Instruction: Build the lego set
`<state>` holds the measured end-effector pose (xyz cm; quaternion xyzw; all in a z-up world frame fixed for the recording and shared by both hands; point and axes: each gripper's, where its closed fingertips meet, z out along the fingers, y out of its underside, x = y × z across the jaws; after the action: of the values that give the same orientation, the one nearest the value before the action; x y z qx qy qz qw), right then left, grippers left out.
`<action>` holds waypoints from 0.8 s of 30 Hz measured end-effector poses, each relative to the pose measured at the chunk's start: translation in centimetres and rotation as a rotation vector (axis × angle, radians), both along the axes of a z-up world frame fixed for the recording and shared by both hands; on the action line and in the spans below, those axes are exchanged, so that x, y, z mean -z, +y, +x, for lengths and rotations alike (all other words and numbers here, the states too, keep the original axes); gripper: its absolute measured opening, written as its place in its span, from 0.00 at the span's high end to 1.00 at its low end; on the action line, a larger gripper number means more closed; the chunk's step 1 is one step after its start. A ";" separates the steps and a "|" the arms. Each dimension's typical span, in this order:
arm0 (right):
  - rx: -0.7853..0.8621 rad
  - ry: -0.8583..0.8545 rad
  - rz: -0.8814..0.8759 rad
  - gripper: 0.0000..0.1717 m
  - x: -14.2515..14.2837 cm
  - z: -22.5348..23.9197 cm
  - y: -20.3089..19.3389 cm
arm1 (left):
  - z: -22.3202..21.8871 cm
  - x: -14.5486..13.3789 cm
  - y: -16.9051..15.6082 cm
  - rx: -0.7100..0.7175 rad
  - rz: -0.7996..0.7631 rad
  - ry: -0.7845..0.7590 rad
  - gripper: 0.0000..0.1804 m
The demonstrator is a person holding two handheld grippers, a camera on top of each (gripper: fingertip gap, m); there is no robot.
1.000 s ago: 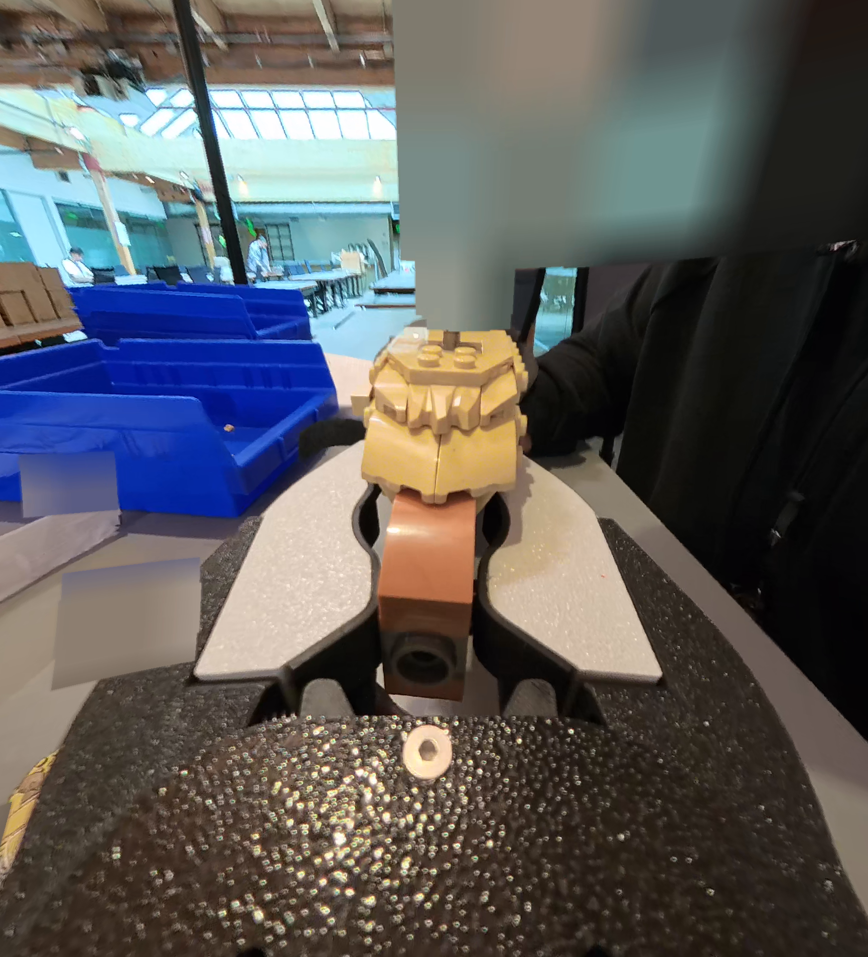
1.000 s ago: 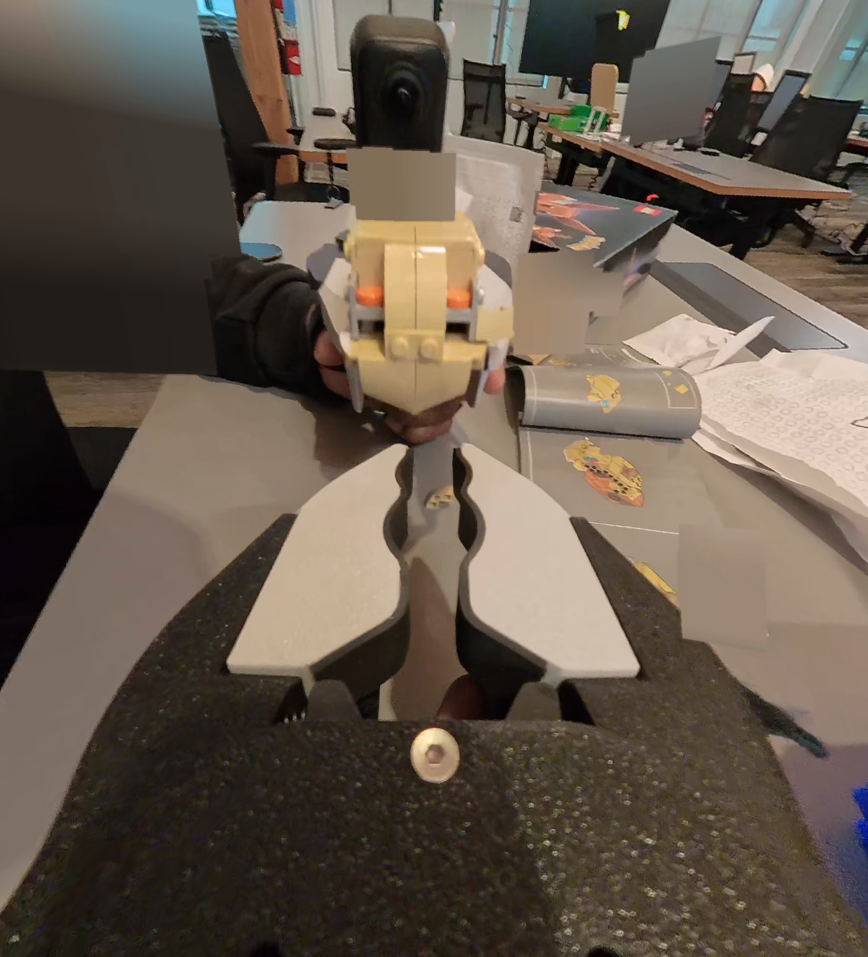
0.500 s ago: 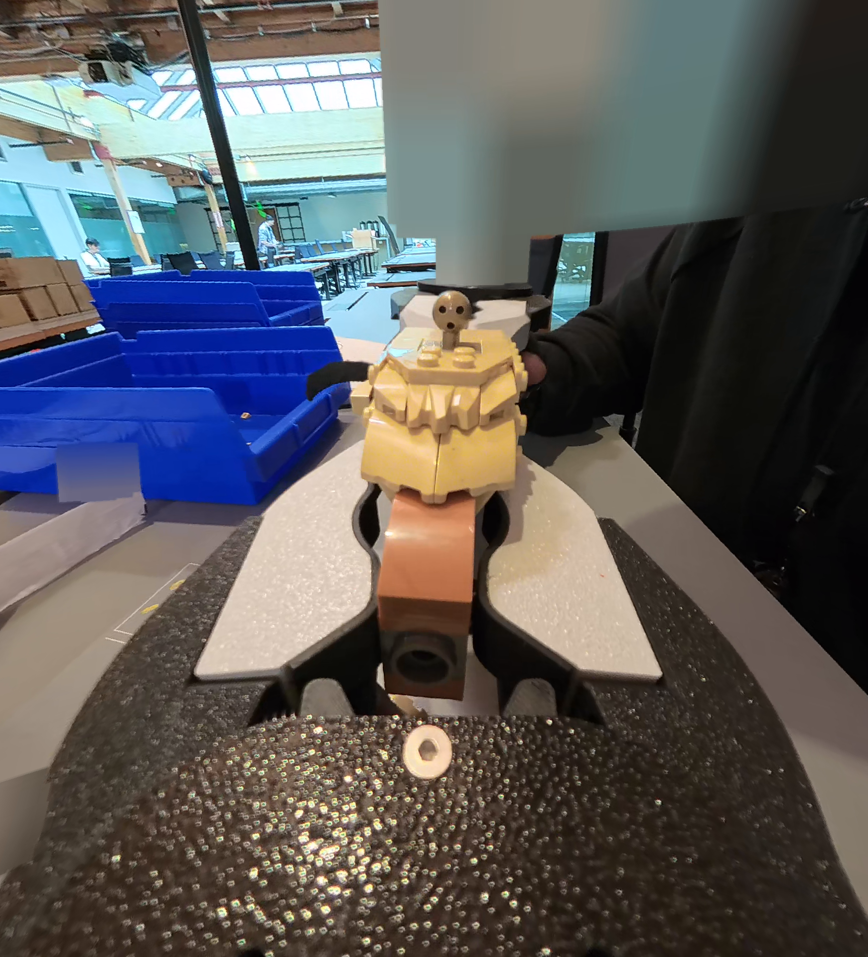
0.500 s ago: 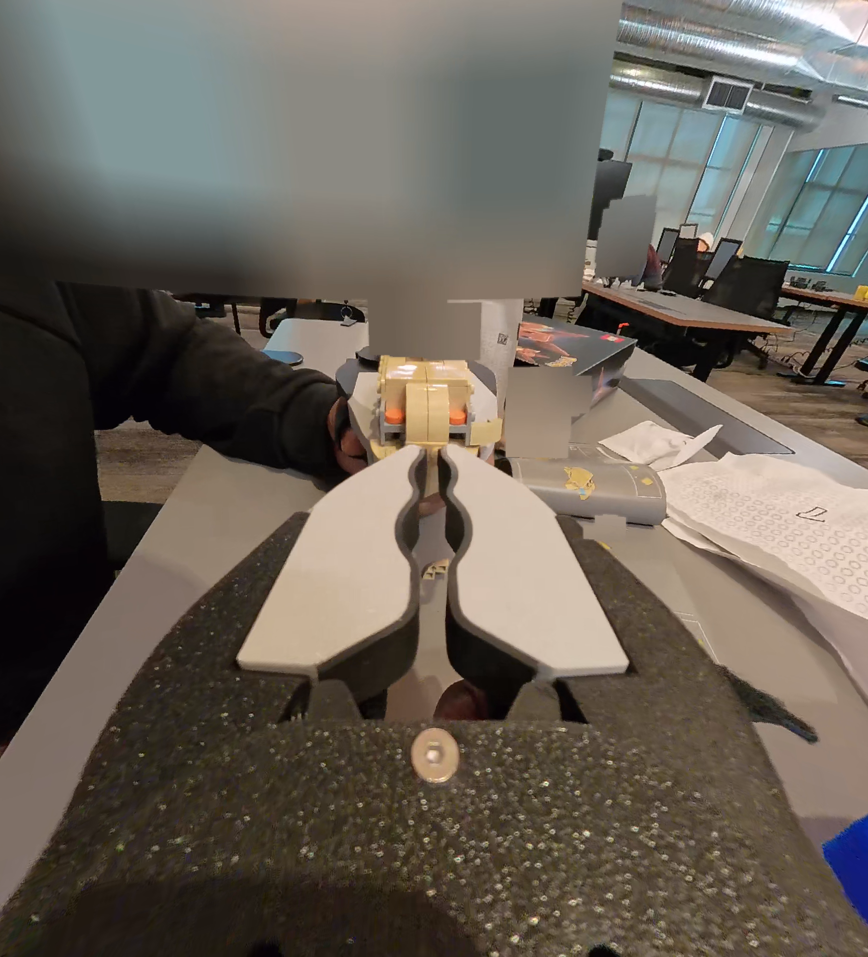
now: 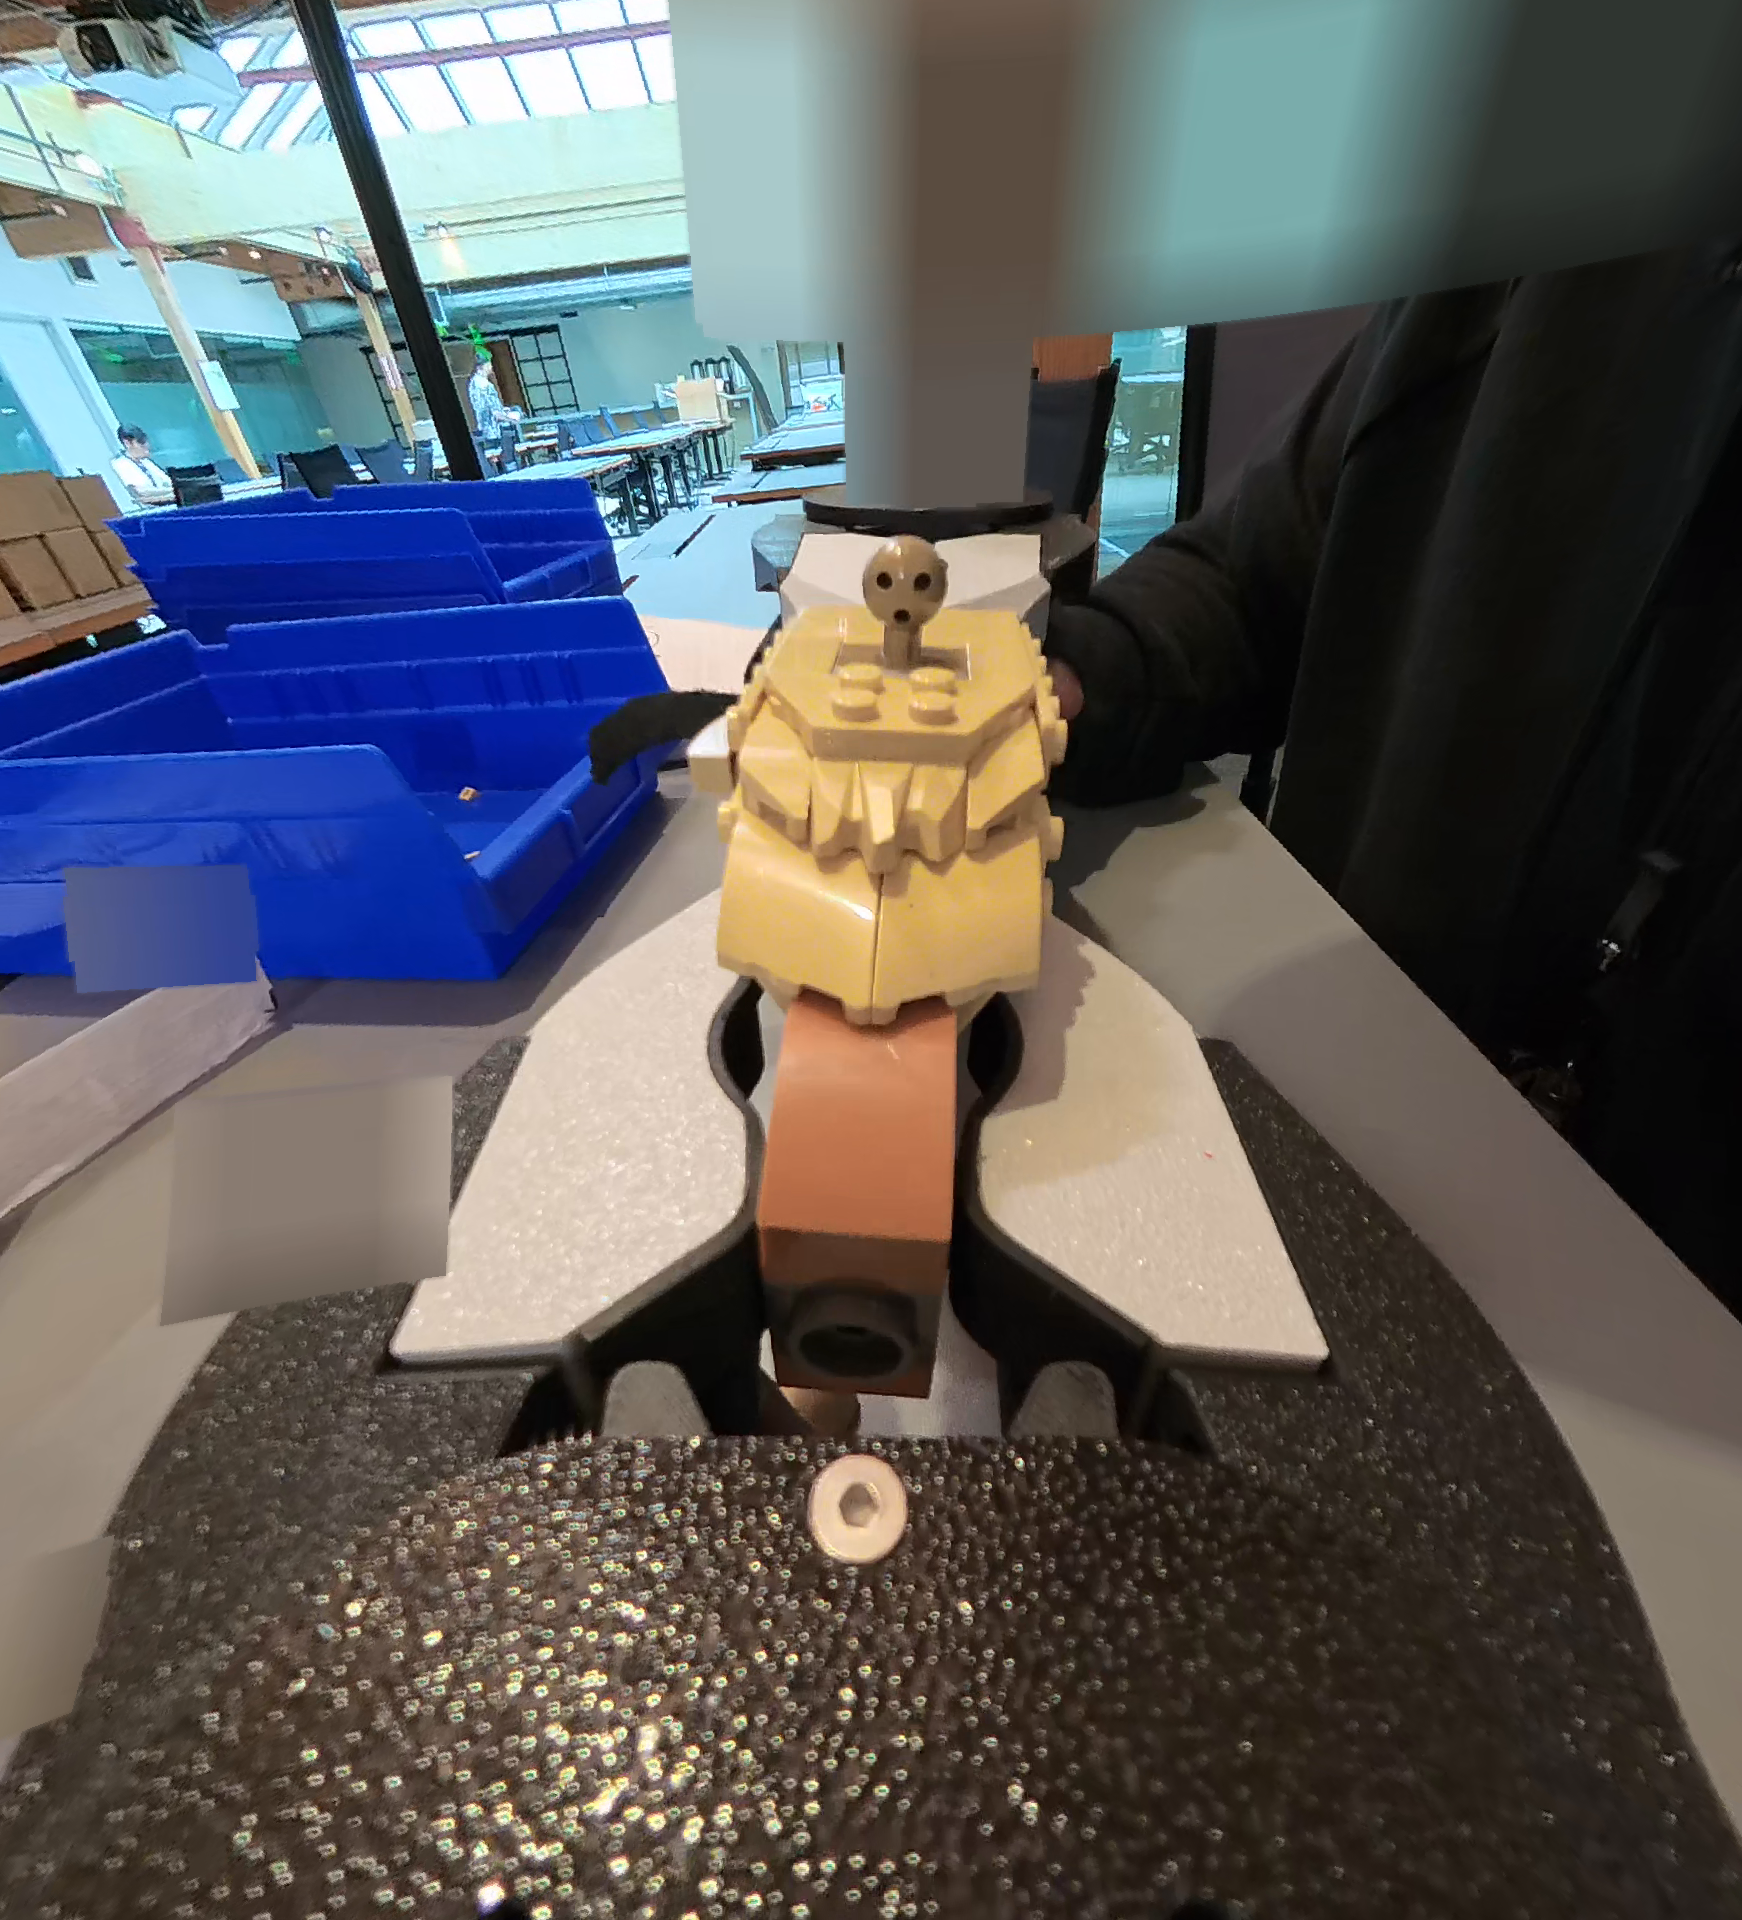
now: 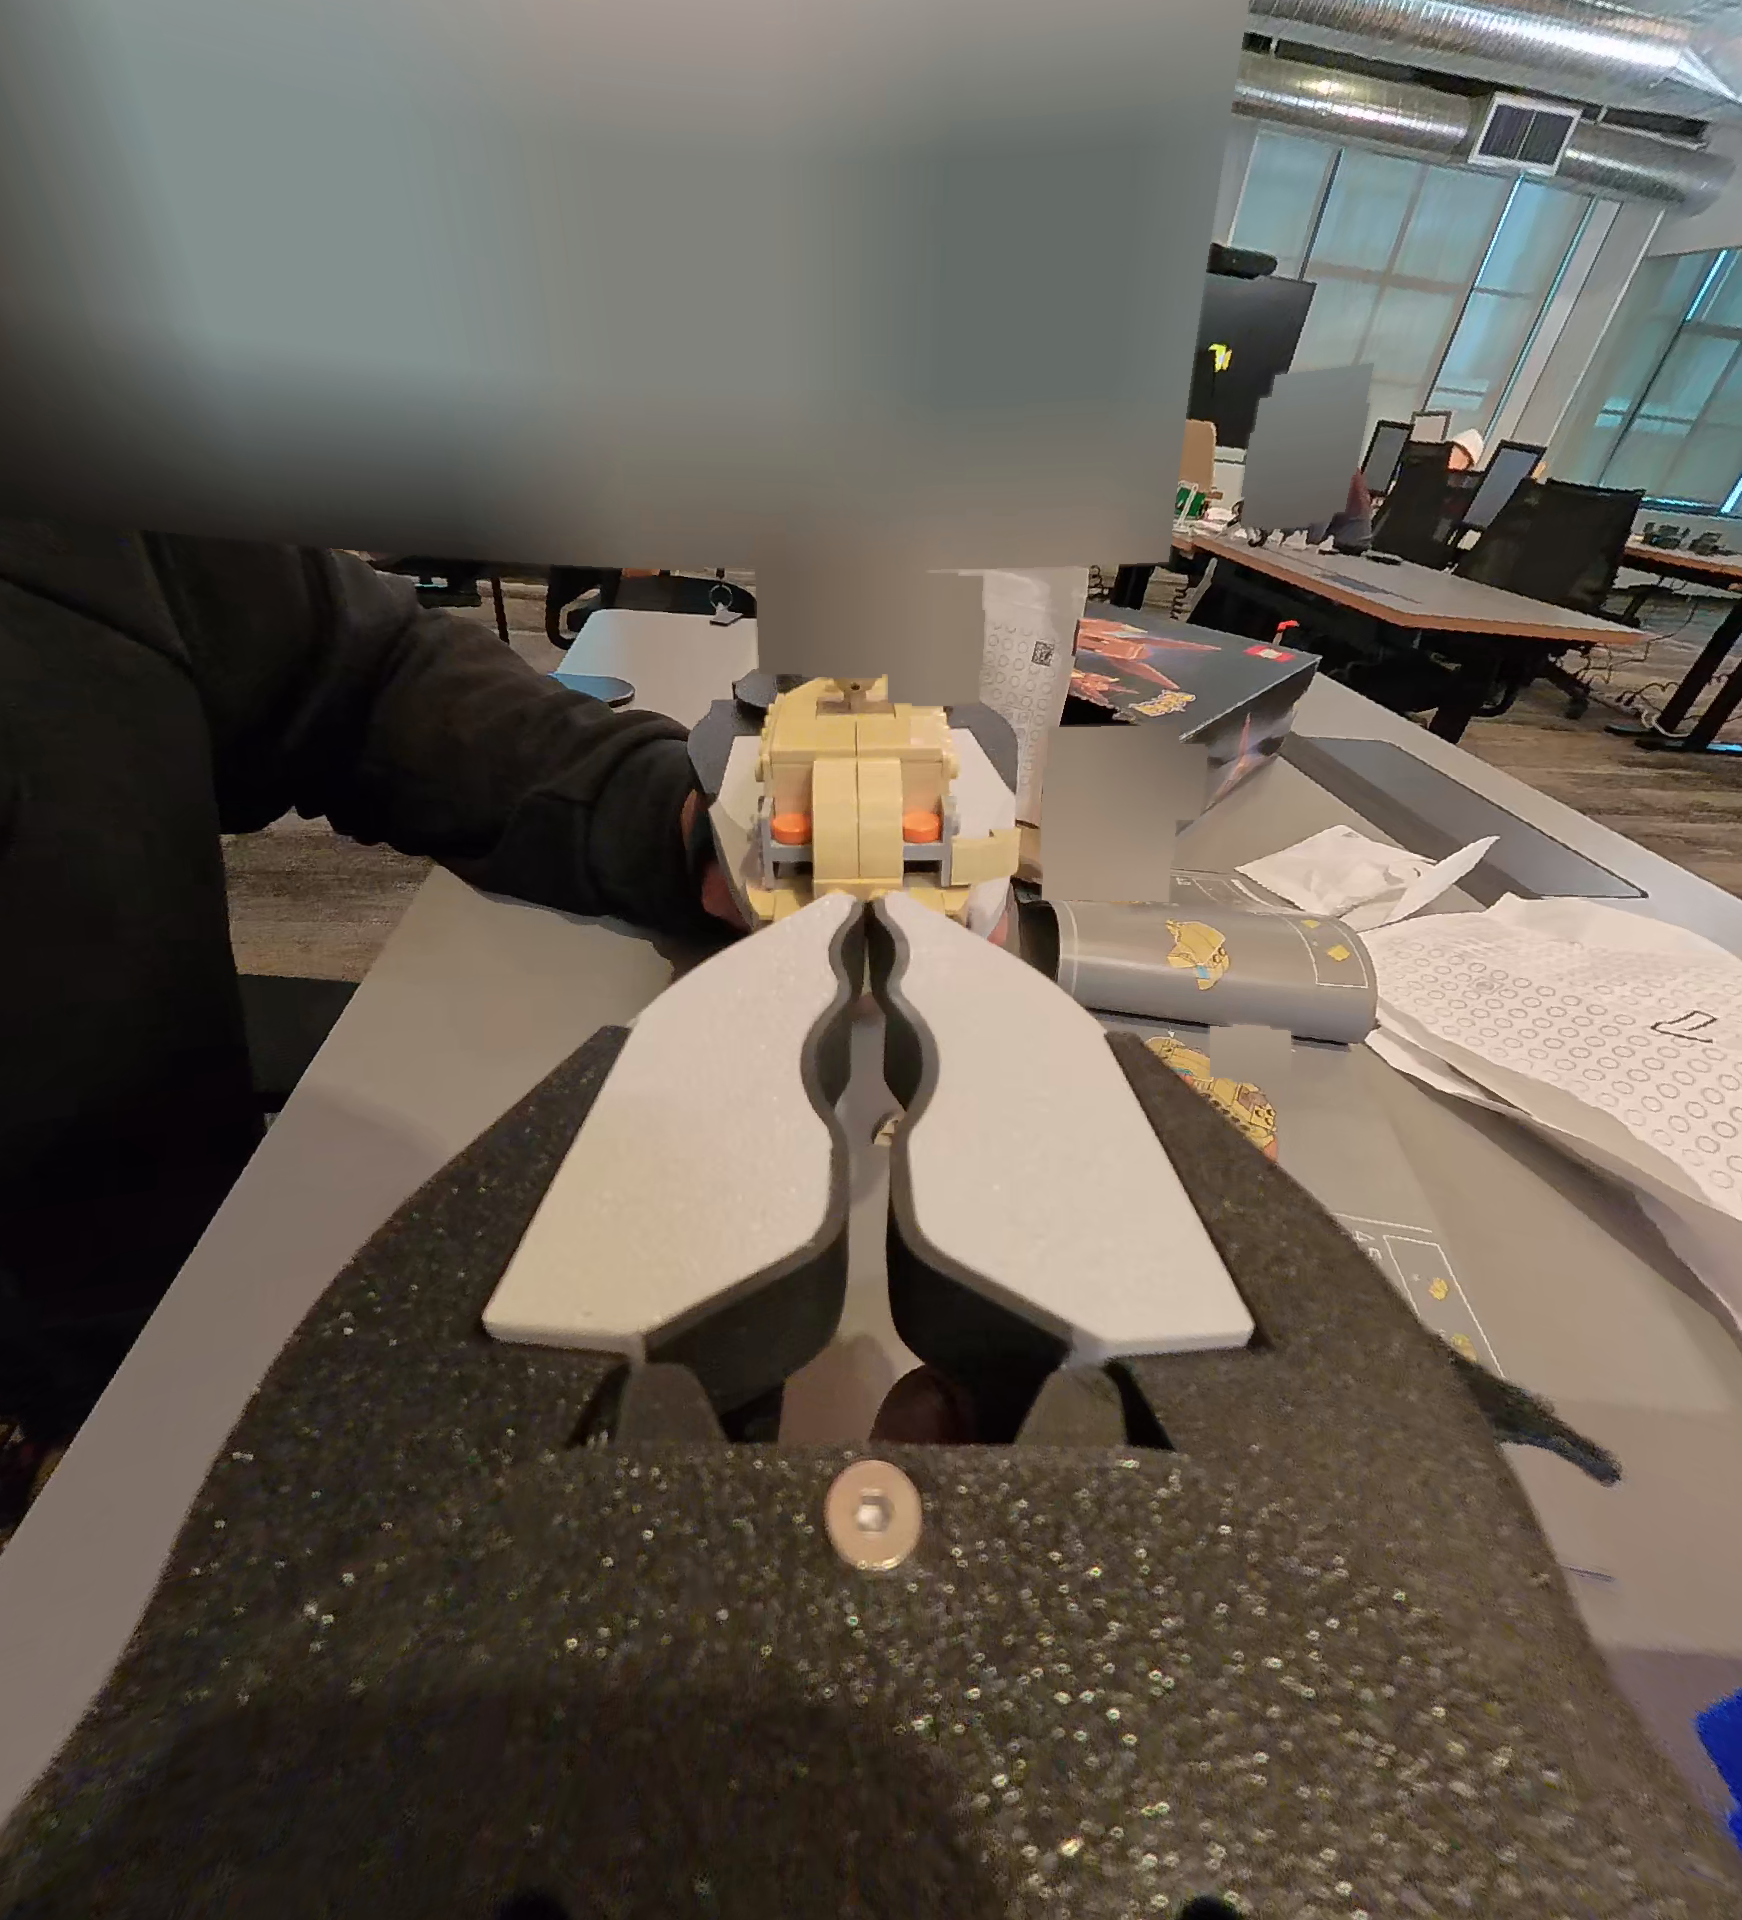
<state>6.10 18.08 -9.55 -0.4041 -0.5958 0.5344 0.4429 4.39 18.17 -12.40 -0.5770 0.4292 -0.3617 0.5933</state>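
Tan brick model (image 5: pixel 882 821) gripped in left fingers (image 5: pixel 628 1060); right fingers (image 6: pixel 742 1039) closed bare; blue bins (image 5: pixel 254 790) beside

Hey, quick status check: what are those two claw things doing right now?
Left gripper clamps tan brick model by its brown block. Right gripper shut, empty, tips at the model's front. Nothing between them.

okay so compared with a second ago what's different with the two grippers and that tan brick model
The right gripper drew its fingers together until the tips meet, with nothing visibly between them, and now sits close up against the tan brick model. A ball-topped pin now shows above the model. The left gripper kept the model's brown block between its fingers throughout.
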 end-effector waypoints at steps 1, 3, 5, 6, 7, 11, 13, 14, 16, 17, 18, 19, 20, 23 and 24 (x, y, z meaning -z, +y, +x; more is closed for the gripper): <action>-0.001 -0.007 0.001 1.00 0.1 0.0 0.0 | -0.1 -0.1 0.0 0.003 -0.003 -0.003 0.80; -0.005 -0.018 0.004 1.00 0.3 0.0 -0.1 | -0.1 -0.1 0.0 0.001 0.002 0.006 0.80; -0.008 -0.025 0.007 1.00 0.4 -0.1 -0.2 | -0.1 0.1 -0.1 0.002 0.003 0.021 0.80; -0.009 -0.039 0.011 1.00 0.6 -0.2 -0.2 | 0.0 0.2 -0.2 0.006 0.006 0.030 0.80; -0.018 -0.045 0.022 1.00 0.9 -0.2 -0.5 | 0.2 0.3 -0.3 0.010 0.011 0.042 0.80; -0.013 -0.091 0.058 1.00 2.0 -0.6 -1.0 | 0.8 0.3 -0.5 0.023 0.012 0.057 0.80; -0.005 -0.096 0.060 1.00 2.2 -0.7 -0.8 | 0.7 0.1 -0.5 0.021 0.007 0.033 0.80; -0.005 -0.101 0.053 1.00 2.2 -0.7 -0.8 | 0.6 0.1 -0.4 0.019 0.005 0.027 0.80; -0.006 -0.104 0.059 1.00 2.2 -0.7 -0.7 | 0.6 0.0 -0.4 0.019 0.009 0.020 0.80; -0.005 -0.110 0.069 1.00 2.4 -0.7 -0.7 | 0.6 -0.2 -0.4 0.020 0.010 0.011 0.80; -0.002 -0.120 0.080 1.00 2.6 -0.7 -0.7 | 0.6 -0.3 -0.4 0.018 0.009 0.004 0.80; -0.001 -0.131 0.092 1.00 2.8 -0.7 -0.6 | 0.5 -0.3 -0.3 0.015 0.008 0.002 0.80; -0.004 -0.144 0.106 0.99 3.1 -0.7 -0.5 | 0.5 -0.2 -0.3 0.012 0.009 0.007 0.80; 0.000 -0.153 0.142 0.99 3.5 -0.5 -0.1 | 0.5 -0.1 -0.3 0.007 0.012 0.014 0.80; 0.010 -0.144 0.140 0.99 3.3 -0.4 0.3 | 0.2 -0.2 -0.2 0.002 0.008 0.005 0.80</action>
<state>5.71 18.34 -12.84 -0.4123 -0.6600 0.4589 0.4287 4.64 17.98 -12.20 -0.5750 0.4325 -0.3592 0.5944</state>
